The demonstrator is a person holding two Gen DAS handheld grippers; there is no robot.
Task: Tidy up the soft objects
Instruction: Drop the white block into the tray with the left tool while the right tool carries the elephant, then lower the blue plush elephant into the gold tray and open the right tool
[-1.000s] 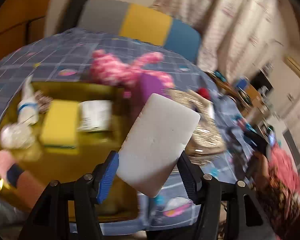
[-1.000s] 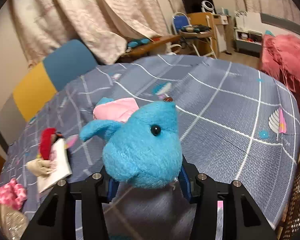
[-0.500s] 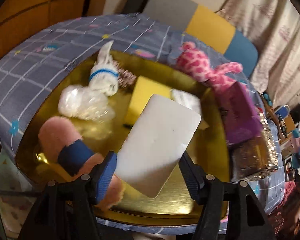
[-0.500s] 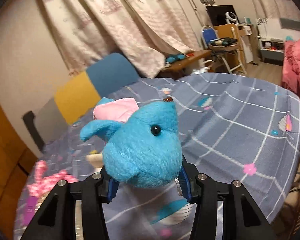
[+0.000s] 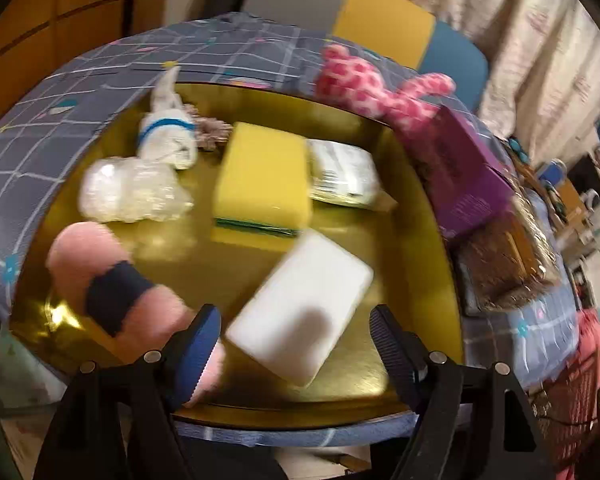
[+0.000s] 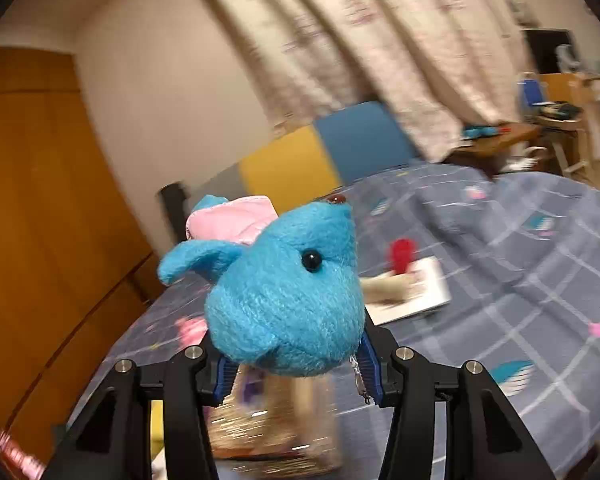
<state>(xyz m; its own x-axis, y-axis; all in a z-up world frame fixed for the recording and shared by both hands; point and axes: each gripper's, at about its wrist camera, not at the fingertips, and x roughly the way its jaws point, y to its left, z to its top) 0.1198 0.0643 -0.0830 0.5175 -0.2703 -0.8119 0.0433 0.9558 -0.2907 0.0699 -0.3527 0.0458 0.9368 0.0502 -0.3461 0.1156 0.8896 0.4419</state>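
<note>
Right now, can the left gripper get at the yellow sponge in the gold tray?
Probably yes: the left gripper is open, but the just-released white sponge lies between it and the yellow sponge.

white sponge [image 5: 300, 312], yellow sponge [image 5: 264, 172], gold tray [image 5: 412, 280], blue plush [image 6: 288, 292], grey checked cloth [image 6: 500, 248].

white sponge [image 5: 300, 316] was motion-blurred, contact with gold tray [image 5: 412, 264] unclear; pink plush [image 5: 112, 292] partly hidden behind a finger; blue plush [image 6: 288, 292] hid its pads; glittery item [image 6: 268, 432] below was smeared
</note>
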